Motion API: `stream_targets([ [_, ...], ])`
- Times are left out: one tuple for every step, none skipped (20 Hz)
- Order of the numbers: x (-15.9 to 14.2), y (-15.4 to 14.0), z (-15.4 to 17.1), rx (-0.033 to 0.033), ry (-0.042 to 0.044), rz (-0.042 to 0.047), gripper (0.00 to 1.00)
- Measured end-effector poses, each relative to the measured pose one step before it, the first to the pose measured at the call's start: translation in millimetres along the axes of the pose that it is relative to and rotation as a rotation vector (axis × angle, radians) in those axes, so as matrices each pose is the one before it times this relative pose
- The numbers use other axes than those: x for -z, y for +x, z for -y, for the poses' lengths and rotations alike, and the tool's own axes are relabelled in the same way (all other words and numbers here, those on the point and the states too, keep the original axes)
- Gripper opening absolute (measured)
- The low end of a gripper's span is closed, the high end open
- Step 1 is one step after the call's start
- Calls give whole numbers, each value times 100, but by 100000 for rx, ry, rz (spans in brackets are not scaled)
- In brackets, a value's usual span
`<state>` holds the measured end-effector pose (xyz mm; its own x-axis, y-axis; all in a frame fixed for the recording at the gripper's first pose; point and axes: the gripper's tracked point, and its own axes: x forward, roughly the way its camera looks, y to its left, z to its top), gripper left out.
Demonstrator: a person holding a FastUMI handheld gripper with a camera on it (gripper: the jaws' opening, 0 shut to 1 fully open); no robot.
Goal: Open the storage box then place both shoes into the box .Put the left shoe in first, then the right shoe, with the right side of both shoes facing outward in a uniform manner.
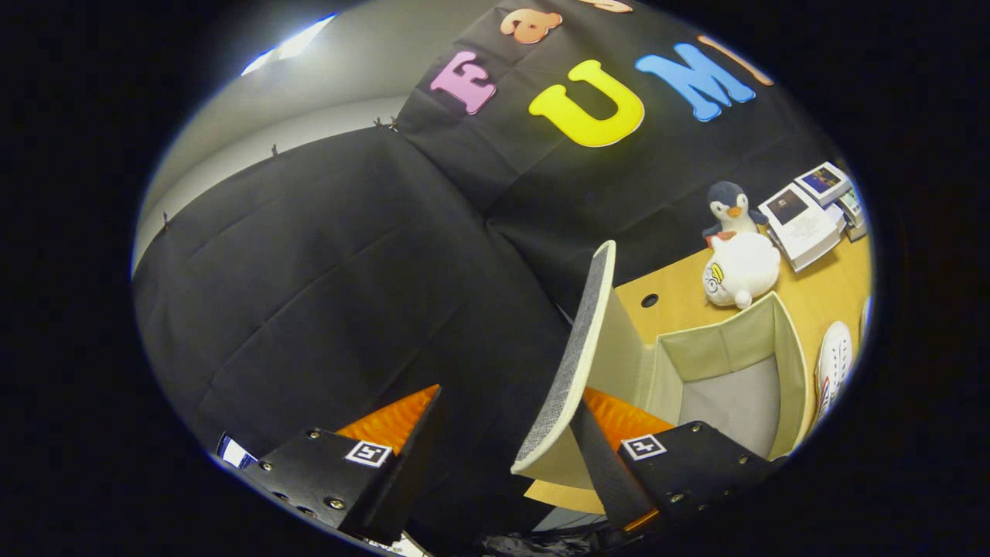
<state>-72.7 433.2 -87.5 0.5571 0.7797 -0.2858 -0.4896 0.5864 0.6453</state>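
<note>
Storage box open, lid raised beside the hand-held gripper

The hand-held gripper [506,433] has its fingers spread wide and holds nothing; the raised lid [572,363] of the storage box [789,363] stands on edge in the gap, against the inner face of the right finger [619,422] (whether it truly touches there I cannot tell) and well apart from the left one. The box sits on the counter [820,294], its inside bare and open from above. One white shoe [834,363] lies just beside the box's far wall. Beyond the box, near the counter's back edge, sit a white plush toy [742,269], a penguin toy [729,207] and some booklets [804,224].
</note>
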Motion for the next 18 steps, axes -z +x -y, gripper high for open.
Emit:
stream_targets([
  [150, 300, -191, -960, -1148, -1242, 92],
  [181, 142, -170, -668, -590, -968, 93],
  [13, 0, 20, -217, -468, -454, 93],
  [216, -37, -115, -434, -794, -1075, 93],
  [230, -50, 196, 675, -923, -1342, 93],
  [64, -380, 348, 1105, -872, -611, 93],
  [-30, -276, 396, 1068, -776, -129, 93],
  [-128, -414, 631, 1493, -954, 343, 93],
  [-274, -418, 726, 1597, -1295, 578, 93],
  [-192, -403, 785, 2282, -1795, 371, 96],
  [-354, -567, 1063, 2423, -2116, 449, 96],
  [-316, -574, 900, 2390, -2157, 621, 96],
  [-376, -520, 1028, 2501, -2024, 562, 96],
  [-276, -451, 817, 2278, -2058, 639, 96],
  [-343, -564, 1002, 2416, -1721, 685, 96],
  [-218, -426, 946, 1923, -1472, 559, 96],
  [-207, -400, 1068, 2041, -856, 371, 96],
  [-177, -407, 911, 1537, -355, 240, 96],
])
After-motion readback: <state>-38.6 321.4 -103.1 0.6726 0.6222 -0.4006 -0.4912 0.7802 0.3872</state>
